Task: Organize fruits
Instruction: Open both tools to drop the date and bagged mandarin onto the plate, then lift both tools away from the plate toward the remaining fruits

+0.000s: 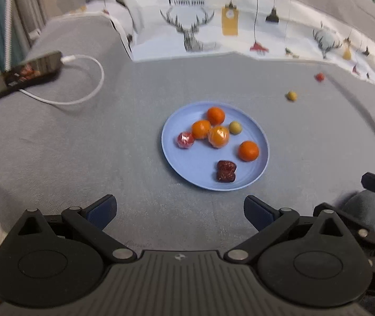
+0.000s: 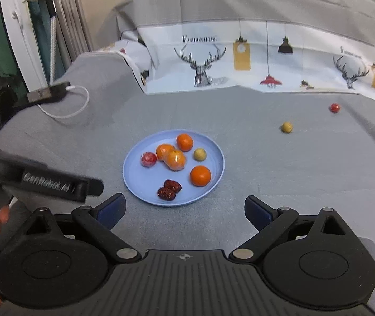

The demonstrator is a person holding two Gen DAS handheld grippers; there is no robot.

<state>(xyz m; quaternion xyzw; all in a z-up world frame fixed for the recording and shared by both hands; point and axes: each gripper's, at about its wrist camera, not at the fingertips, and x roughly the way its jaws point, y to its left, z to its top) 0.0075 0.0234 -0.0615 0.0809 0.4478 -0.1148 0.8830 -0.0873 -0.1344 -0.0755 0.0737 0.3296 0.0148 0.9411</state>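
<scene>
A blue plate lies on the grey cloth and holds several oranges, a red wrapped fruit, a small yellow-green fruit and two dark red dates. A loose yellow fruit and a loose red fruit lie on the cloth at the far right. My left gripper is open and empty, short of the plate. My right gripper is open and empty, near the plate's front edge.
A phone on a white cable lies at the far left. A deer-print cloth rises at the back. The left gripper's body shows at the left of the right wrist view.
</scene>
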